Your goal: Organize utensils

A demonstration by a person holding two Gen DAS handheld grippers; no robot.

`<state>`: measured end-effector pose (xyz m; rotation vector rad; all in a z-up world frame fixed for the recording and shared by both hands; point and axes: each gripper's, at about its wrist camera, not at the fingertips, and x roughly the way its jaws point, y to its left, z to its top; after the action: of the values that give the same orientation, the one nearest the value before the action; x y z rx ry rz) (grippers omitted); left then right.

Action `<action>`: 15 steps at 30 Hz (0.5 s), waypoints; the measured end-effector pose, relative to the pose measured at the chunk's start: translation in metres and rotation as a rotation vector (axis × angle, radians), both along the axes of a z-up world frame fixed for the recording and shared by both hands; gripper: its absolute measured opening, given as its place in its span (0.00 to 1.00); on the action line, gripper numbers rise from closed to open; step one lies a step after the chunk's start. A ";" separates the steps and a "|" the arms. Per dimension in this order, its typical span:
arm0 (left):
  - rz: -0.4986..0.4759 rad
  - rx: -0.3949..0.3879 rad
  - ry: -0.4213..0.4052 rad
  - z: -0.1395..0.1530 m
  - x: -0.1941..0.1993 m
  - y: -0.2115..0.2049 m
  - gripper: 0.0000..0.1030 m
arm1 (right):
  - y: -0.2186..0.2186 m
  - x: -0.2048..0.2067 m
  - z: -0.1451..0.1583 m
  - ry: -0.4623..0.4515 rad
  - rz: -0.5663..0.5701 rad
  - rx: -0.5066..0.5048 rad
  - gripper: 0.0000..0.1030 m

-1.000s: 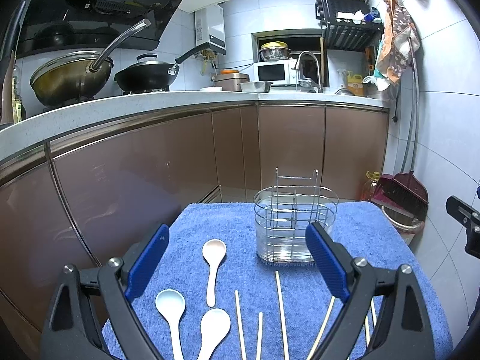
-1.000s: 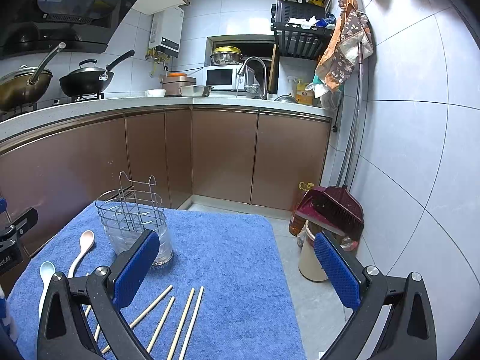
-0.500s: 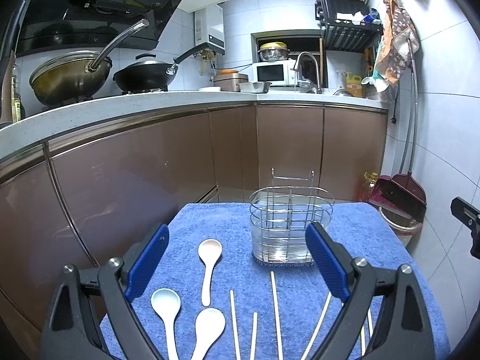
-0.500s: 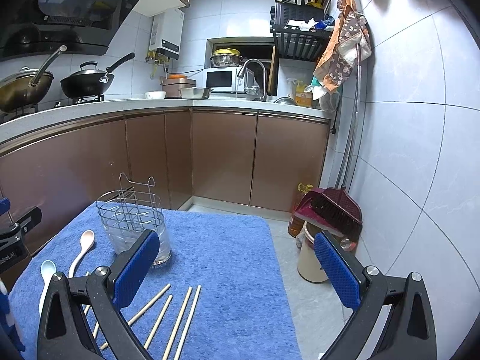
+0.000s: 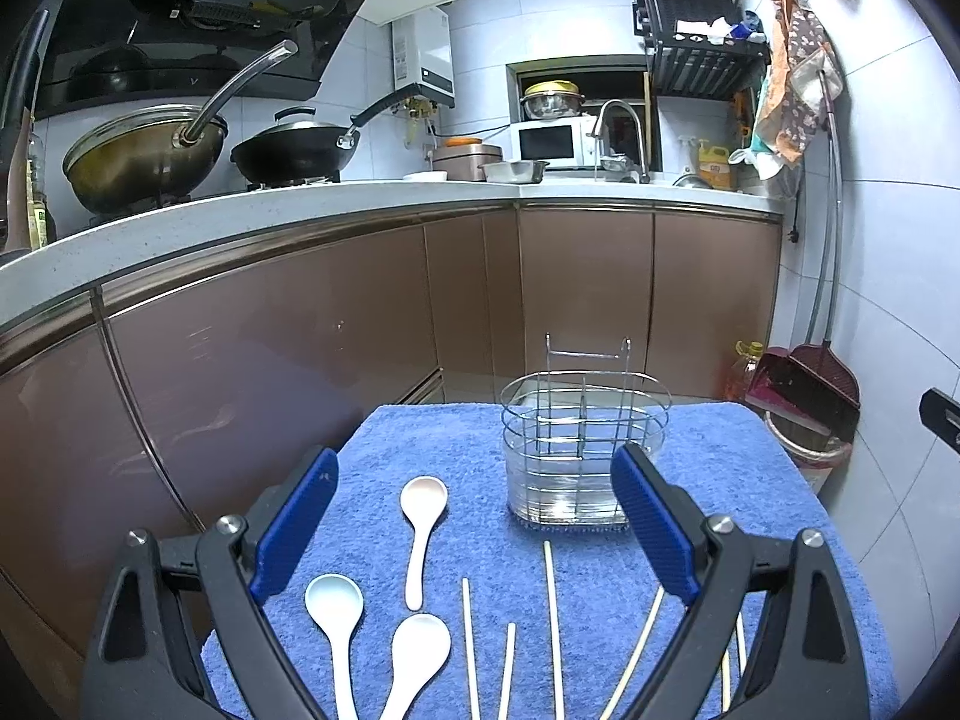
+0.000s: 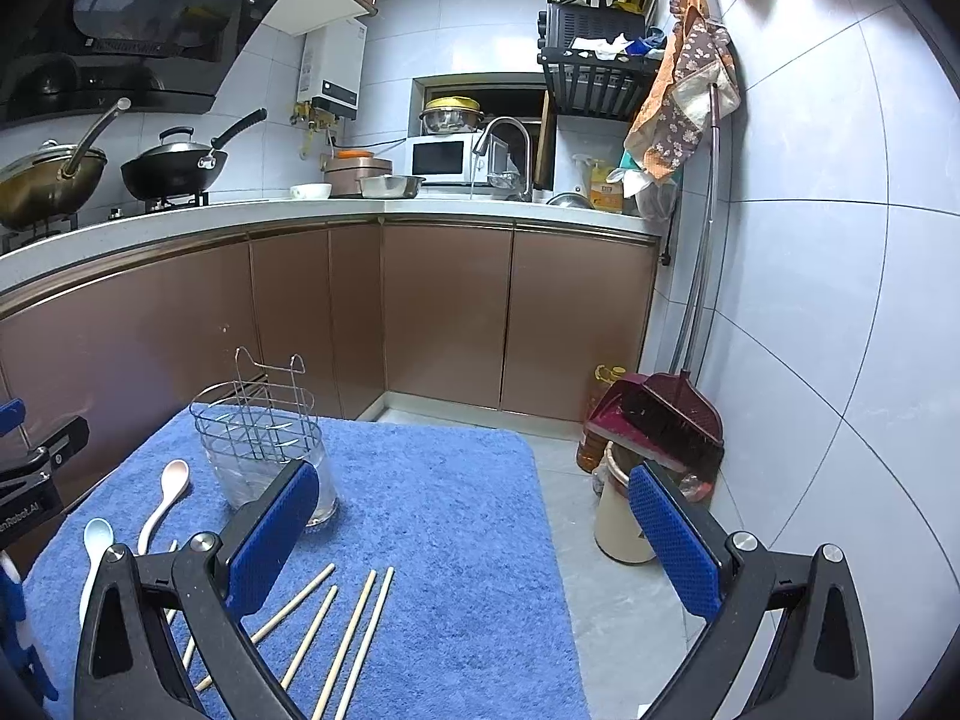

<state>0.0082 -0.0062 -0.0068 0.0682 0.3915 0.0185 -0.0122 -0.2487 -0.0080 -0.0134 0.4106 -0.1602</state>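
Both sets of jaws stood spread wide and held nothing. The left gripper [image 5: 474, 516] hovered over the near part of a blue towel [image 5: 708, 438] that covered the surface, and the right gripper [image 6: 474, 534] hung over the towel's right edge, with floor tiles showing under one blue pad.

A wire utensil holder [image 5: 582, 462] stood upright toward the far side of the towel, seated in a clear drip cup, with no utensil in it. Three spoons lay flat to its left: a pinkish spoon [image 5: 420, 531] nearest the holder, a pale blue spoon [image 5: 336, 618] and a white spoon [image 5: 414, 657] closer to the left gripper. Several wooden chopsticks [image 5: 552, 630] lay loose in front of the holder, some side by side, some splayed; their exact count was hard to make out behind the jaws.

As a judgement, nothing had yet been sorted. The spoons looked light, stiff and glossy, probably ceramic or melamine, so likely slippery and possibly chippable; the mid-handle seemed the safest hold. The chopsticks appeared thin, rigid and light, sunk slightly in the pile, so a pinch across the middle of one stick would suit them. The empty holder would probably tip easily if nudged.
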 end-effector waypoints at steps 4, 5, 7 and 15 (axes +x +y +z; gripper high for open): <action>0.000 0.004 0.001 0.001 0.000 -0.002 0.90 | -0.002 -0.002 0.002 -0.002 -0.001 0.002 1.00; 0.000 0.003 -0.002 0.001 -0.001 -0.002 0.90 | -0.003 -0.003 0.003 -0.002 -0.002 0.003 1.00; 0.001 -0.003 -0.006 0.003 -0.002 0.000 0.90 | -0.003 -0.005 0.003 -0.002 -0.002 0.005 1.00; 0.003 0.002 -0.020 0.005 -0.010 0.005 0.90 | 0.001 -0.016 0.008 -0.010 -0.009 0.004 1.00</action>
<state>-0.0017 -0.0009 -0.0020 0.0698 0.3713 0.0225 -0.0281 -0.2481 0.0001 -0.0072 0.4011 -0.1686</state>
